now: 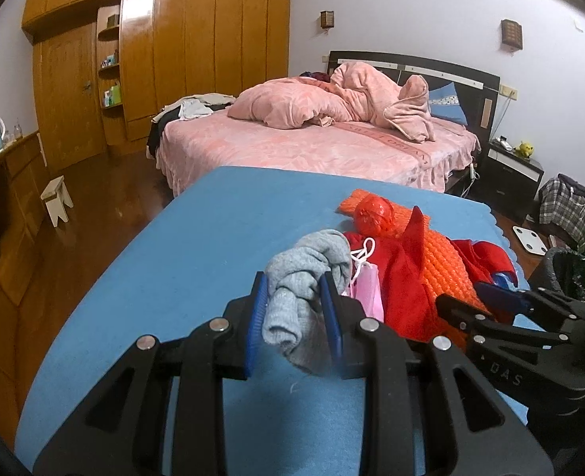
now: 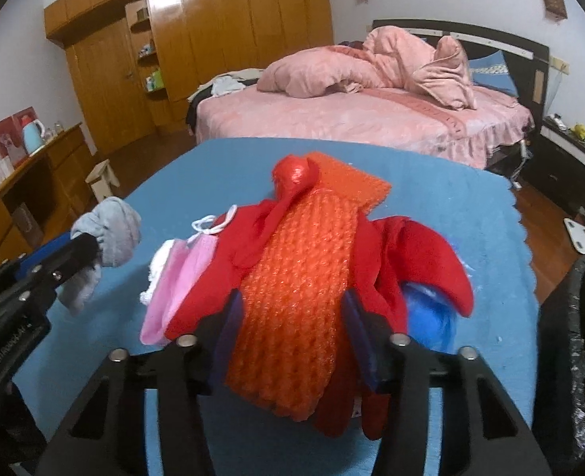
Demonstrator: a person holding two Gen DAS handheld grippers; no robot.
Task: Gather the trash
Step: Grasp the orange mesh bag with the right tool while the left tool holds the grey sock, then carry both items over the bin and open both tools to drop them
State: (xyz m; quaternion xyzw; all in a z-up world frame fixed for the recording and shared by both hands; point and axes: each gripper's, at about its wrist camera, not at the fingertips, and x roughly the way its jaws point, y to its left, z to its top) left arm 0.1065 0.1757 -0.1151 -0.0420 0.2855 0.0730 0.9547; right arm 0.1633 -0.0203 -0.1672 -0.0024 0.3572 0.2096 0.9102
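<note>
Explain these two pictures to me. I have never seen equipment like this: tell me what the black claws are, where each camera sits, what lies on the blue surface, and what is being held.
A person carries two tools, one per hand, each with a camera looking along its fingers. One picture is from the left tool, one from the right. The left hand-held gripper is shut on a grey sock. The right hand-held gripper has an orange mesh strip between its fingers; whether they press it is unclear. On the blue tabletop also lie red cloth, a pink mask and a red plastic ball.
</note>
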